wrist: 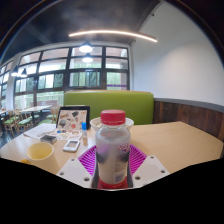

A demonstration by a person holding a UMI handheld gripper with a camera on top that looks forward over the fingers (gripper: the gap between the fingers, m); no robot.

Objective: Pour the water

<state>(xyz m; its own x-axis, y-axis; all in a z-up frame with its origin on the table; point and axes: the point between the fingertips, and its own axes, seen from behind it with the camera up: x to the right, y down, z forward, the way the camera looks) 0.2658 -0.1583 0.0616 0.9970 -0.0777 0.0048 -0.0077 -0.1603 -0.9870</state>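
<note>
I find the hand-held gripper (pixel 112 165) clamped on a clear bottle (pixel 112 150) with its red cap (pixel 113 117) in place, both pink pads (pixel 88 160) pressing its sides, the bottle upright above the tabletop (pixel 170 140) and the yellow cup (pixel 40 152) well apart to the left. My main concern is that the cap appears fitted, so tilting would yield nothing, and a smooth wet-walled bottle may slip or twist in the pads. I also note a tablet (pixel 73 120) and phone (pixel 72 145) near the cup, exposed to any spill
</note>
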